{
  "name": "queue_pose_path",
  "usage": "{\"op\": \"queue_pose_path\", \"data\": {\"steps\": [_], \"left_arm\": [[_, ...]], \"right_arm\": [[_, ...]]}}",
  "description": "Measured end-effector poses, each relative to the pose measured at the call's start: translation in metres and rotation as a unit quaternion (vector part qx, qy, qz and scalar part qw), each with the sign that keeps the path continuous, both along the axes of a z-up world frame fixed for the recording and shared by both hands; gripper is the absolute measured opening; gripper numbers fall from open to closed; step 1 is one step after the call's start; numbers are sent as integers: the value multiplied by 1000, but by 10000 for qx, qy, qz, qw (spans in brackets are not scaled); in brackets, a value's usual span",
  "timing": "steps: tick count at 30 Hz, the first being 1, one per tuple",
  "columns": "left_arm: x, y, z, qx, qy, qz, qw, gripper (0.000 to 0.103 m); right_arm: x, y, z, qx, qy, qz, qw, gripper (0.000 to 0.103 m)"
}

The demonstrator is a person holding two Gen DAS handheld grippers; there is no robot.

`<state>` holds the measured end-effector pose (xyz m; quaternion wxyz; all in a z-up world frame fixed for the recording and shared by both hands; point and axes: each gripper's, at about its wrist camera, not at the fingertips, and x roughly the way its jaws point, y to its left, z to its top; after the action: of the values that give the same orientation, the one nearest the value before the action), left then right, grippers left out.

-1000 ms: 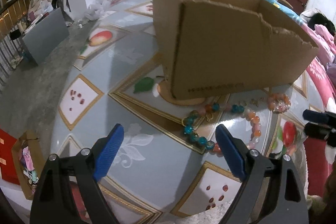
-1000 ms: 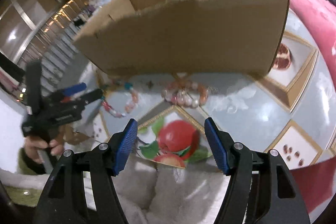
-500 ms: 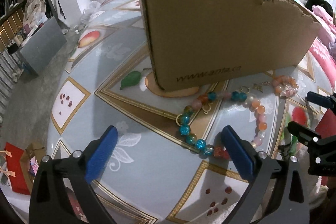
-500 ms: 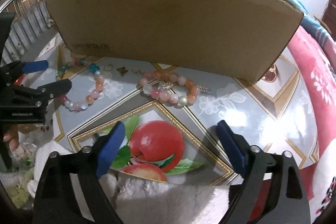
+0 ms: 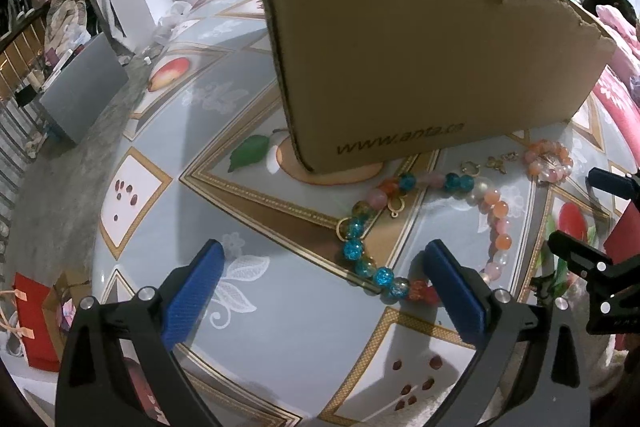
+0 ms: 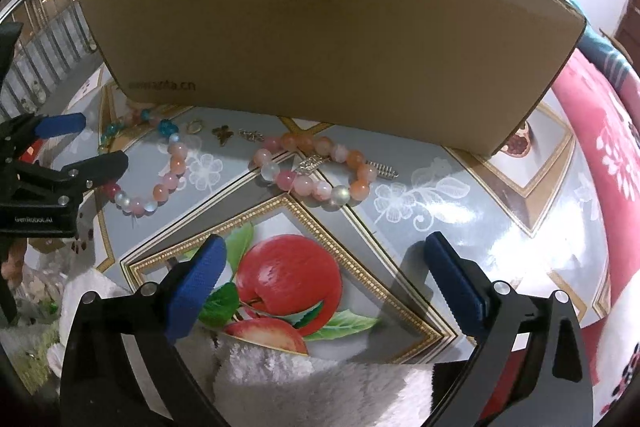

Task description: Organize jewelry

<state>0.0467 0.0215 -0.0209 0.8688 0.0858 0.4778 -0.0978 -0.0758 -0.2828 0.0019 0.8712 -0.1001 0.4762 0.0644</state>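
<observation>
We hold our left gripper spread wide and empty, the long bead necklace lying ahead between its blue pads. Our right gripper gapes wide too, the pink bead bracelet ahead of it, before the cardboard box, small gold charms ahead-left.

Left gripper is hanging wide open over the fruit-print tablecloth, nothing between the blue pads. Long beaded necklace loops just ahead of it, the red and blue beads touching or passing behind the right-hand pad. Past that is a cardboard box printed "www.anta.cn". Ahead to the right, a small orange bead bracelet and tiny gold charms. Right gripper pokes in from the right edge, open too.
</observation>
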Motion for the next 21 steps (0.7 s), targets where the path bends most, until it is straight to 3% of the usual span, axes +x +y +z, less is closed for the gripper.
{"op": "queue_pose_path", "data": {"steps": [6,12,15,18,21], "left_arm": [[1,1,0,-14,-21,28,10000,99],[3,4,-1,-83,0,56,10000,99],[-1,11,4,-142,-151,173,9996,98],[-8,20,14,-488,-365,99,9981,95],[-13,25,21,-677,-465,22,9966,83]], "right_arm": [[-10,-10,2,161,-48,177,9997,95],[-24,-25,33,1075,-392,319,9929,93],[-26,-23,43,1634,-366,658,9837,78],[-26,-12,50,1851,-285,884,9783,62],[-21,-4,47,1920,-137,1038,9758,49]]}}
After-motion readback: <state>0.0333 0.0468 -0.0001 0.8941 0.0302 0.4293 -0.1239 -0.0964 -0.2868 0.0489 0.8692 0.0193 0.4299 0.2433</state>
